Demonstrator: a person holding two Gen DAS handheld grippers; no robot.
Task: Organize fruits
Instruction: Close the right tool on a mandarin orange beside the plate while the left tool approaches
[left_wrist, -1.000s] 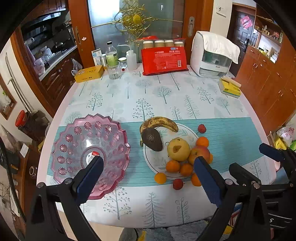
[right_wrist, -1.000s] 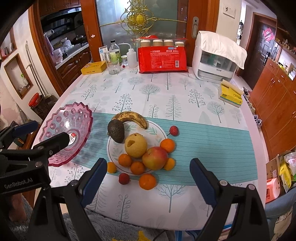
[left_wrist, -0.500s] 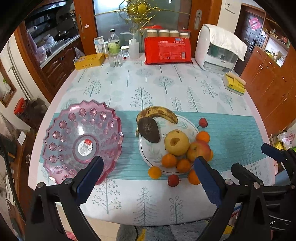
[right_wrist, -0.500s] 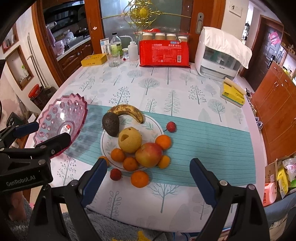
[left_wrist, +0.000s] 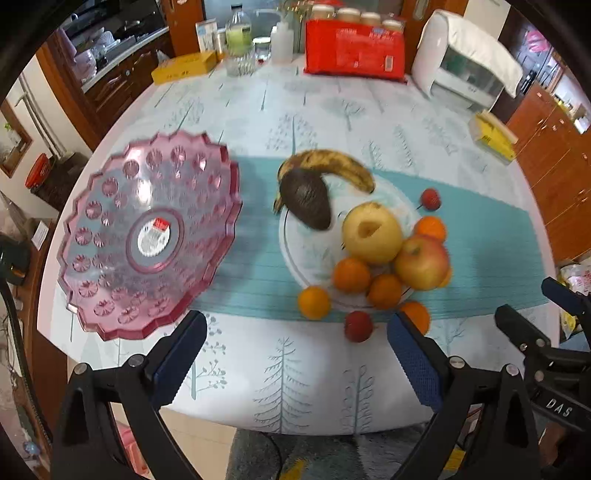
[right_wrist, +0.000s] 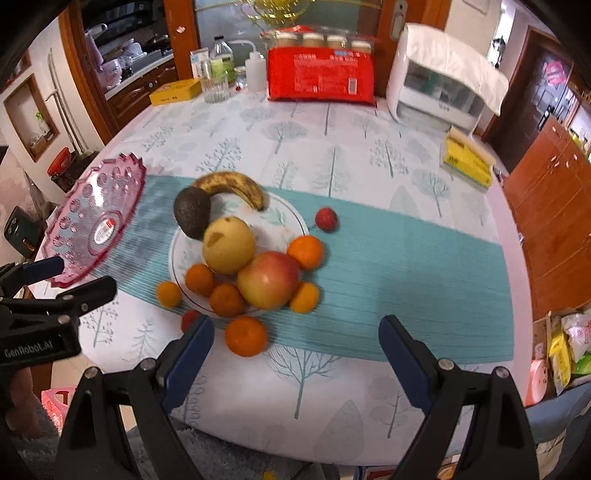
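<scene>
A white plate (left_wrist: 306, 254) (right_wrist: 291, 218) holds a banana (left_wrist: 332, 164) (right_wrist: 236, 186), an avocado (left_wrist: 306, 197) (right_wrist: 192, 212), a pear (left_wrist: 371, 230) (right_wrist: 229, 245), an apple (left_wrist: 421, 262) (right_wrist: 267, 278) and several small oranges (left_wrist: 351, 275). More oranges (right_wrist: 245, 336) and red berries (left_wrist: 357, 325) (right_wrist: 326, 219) lie loose around it. An empty pink glass bowl (left_wrist: 147, 232) (right_wrist: 92, 225) stands to its left. My left gripper (left_wrist: 295, 360) and right gripper (right_wrist: 295, 363) are both open and empty, above the table's near edge.
At the back of the table stand a red package (left_wrist: 354, 48) (right_wrist: 321, 75), bottles (right_wrist: 221, 68), a yellow box (left_wrist: 184, 66) and a white appliance (left_wrist: 465, 62) (right_wrist: 443, 77). A yellow pack (right_wrist: 467, 160) lies at the right. Wooden cabinets flank the table.
Both grippers have moved forward and down toward the table; the fruit and pink bowl look larger and nearer. Both stay open. No fruit has moved.
</scene>
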